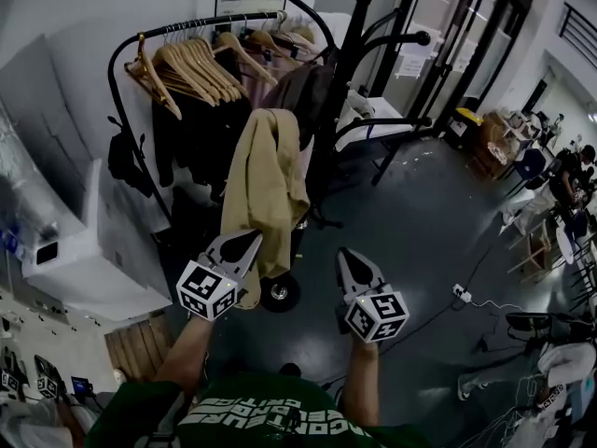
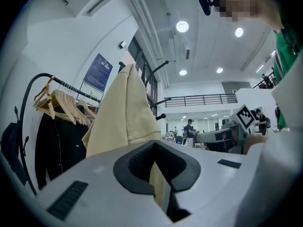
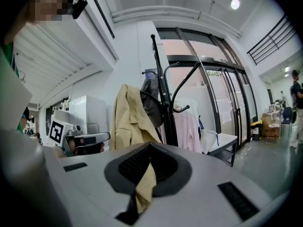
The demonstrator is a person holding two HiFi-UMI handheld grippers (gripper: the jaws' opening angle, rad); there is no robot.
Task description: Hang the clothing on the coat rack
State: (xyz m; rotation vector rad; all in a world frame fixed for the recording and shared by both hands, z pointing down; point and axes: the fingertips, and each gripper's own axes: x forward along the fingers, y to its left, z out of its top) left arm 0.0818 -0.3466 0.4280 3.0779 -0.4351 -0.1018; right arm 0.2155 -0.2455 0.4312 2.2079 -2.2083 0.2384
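A beige jacket (image 1: pixel 268 171) hangs draped over an arm of the black coat rack (image 1: pixel 359 35), reaching down toward the floor. My left gripper (image 1: pixel 245 243) is at the jacket's lower part and is shut on it; in the left gripper view a strip of beige cloth (image 2: pixel 158 181) runs between the closed jaws. My right gripper (image 1: pixel 349 256) is to the right of the jacket. A crumpled fold of beige cloth (image 3: pixel 144 186) sits pinched in its jaws. The jacket (image 3: pixel 129 119) and rack pole (image 3: pixel 163 93) stand ahead of it.
A black clothes rail (image 1: pixel 201 26) with wooden hangers (image 1: pixel 191 68) and dark garments stands at the left, with a white cabinet (image 1: pixel 89 250) below it. A white table (image 1: pixel 382 115) is behind the rack. A cable and power strip (image 1: pixel 462 294) lie on the floor. People sit at the far right.
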